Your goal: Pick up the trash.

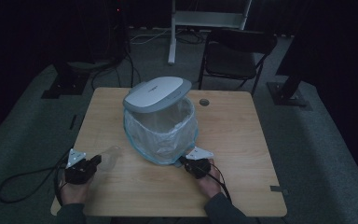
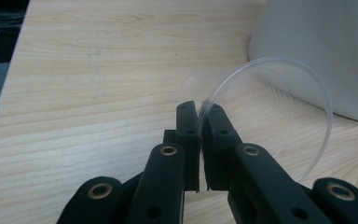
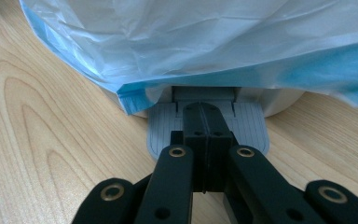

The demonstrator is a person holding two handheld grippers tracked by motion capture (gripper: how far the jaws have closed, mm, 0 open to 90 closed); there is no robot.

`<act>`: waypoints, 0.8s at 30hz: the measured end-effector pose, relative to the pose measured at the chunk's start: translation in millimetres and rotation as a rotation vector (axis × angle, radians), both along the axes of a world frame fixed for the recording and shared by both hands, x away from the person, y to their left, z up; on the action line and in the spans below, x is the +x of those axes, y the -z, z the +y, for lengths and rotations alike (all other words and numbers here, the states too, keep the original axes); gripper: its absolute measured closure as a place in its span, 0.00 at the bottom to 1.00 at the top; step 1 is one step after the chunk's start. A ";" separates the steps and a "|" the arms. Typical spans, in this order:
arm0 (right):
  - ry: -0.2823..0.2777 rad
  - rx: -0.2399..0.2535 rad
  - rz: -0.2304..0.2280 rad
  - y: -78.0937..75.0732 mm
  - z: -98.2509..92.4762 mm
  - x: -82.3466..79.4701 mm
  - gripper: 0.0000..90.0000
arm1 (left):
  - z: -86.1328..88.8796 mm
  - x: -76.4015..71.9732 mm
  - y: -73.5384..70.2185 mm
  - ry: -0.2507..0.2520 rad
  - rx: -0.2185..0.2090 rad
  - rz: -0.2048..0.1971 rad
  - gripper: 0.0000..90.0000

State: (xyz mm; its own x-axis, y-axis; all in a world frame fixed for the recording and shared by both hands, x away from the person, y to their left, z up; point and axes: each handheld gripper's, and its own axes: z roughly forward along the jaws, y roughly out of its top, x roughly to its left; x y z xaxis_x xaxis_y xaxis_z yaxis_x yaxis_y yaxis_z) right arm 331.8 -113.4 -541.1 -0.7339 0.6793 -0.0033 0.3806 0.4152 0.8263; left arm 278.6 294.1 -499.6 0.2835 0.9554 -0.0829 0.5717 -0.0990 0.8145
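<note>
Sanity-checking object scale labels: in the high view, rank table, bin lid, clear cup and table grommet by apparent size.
1. table
2. bin lid
3. clear cup, faint in the dim light, so its outline is unsure
4. table grommet

The high view is dim and grainy: the room behind the table (image 1: 242, 140) sinks into near black, and the tabletop takes a weak, even light that throws hardly any shadow around the bin (image 1: 161, 126). Both gripper views are far brighter, with crisp wood grain (softening toward the frame edges). The bin's pale wall (image 2: 317, 46) is out of focus, and its liner (image 3: 205, 37) shows a mild sheen without harsh glare.
</note>
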 end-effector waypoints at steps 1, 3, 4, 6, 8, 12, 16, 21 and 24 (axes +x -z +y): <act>0.001 0.000 0.000 0.0 0.0 0.0 1.00 | -1.4 0.8 0.1 0.004 0.007 0.003 0.96; 0.002 0.001 0.000 0.1 0.0 -0.1 1.00 | -3.5 2.5 1.0 0.014 0.013 0.008 0.96; 0.003 0.002 0.001 0.2 0.0 -0.2 1.00 | -4.7 3.3 1.7 0.016 0.015 0.012 0.96; 0.003 0.001 0.000 0.1 0.2 -0.3 1.00 | -6.5 4.2 2.7 0.022 0.019 0.016 0.97; 0.004 0.002 -0.001 0.2 0.2 -0.4 1.00 | -7.6 4.8 2.9 0.024 0.020 0.017 0.97; 0.005 0.003 0.001 0.2 0.3 -0.7 1.00 | -8.8 5.7 3.2 0.025 0.009 0.011 0.97; 0.004 0.002 0.000 0.2 0.2 -0.6 1.00 | -8.2 7.3 3.0 0.022 -0.014 0.004 0.97; 0.002 0.002 -0.001 0.3 0.0 -0.3 1.00 | -9.3 8.9 -0.4 0.022 -0.032 -0.011 0.97; 0.001 0.002 0.000 0.2 -0.1 -0.2 1.00 | -11.4 9.5 -4.2 0.023 -0.034 -0.031 0.97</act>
State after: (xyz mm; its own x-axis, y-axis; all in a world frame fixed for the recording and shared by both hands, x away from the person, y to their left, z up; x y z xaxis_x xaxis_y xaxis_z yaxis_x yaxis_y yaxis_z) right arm 331.6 -113.4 -541.3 -0.7329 0.6803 -0.0019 0.3809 0.4126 0.8274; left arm 288.1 282.7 -495.5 0.3082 0.9454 -0.1062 0.5444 -0.0838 0.8346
